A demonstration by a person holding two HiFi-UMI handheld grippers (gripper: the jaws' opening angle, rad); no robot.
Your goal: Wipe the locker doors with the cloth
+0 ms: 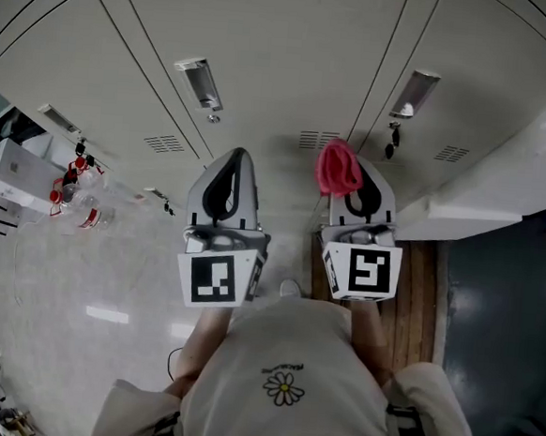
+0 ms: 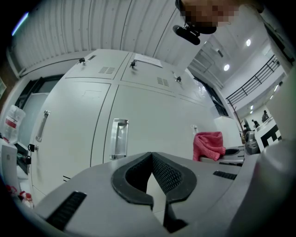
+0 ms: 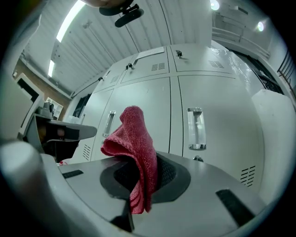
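Pale grey locker doors (image 1: 286, 53) fill the far side of the head view, each with a recessed metal handle (image 1: 201, 83). A red cloth (image 1: 338, 168) sticks up from my right gripper (image 1: 355, 195), which is shut on it a short way off the doors. In the right gripper view the cloth (image 3: 135, 150) hangs folded between the jaws, in front of a door handle (image 3: 196, 128). My left gripper (image 1: 226, 192) is held beside it, shut with nothing in it; its tips (image 2: 150, 156) meet in front of a locker door (image 2: 152, 120). The cloth (image 2: 209, 144) shows at its right.
Plastic bottles with red caps (image 1: 78, 208) and a white box (image 1: 18, 173) stand on the floor at the left. A white counter or ledge (image 1: 502, 183) juts out on the right over a wooden strip (image 1: 418, 290). The person's torso (image 1: 284, 382) fills the bottom.
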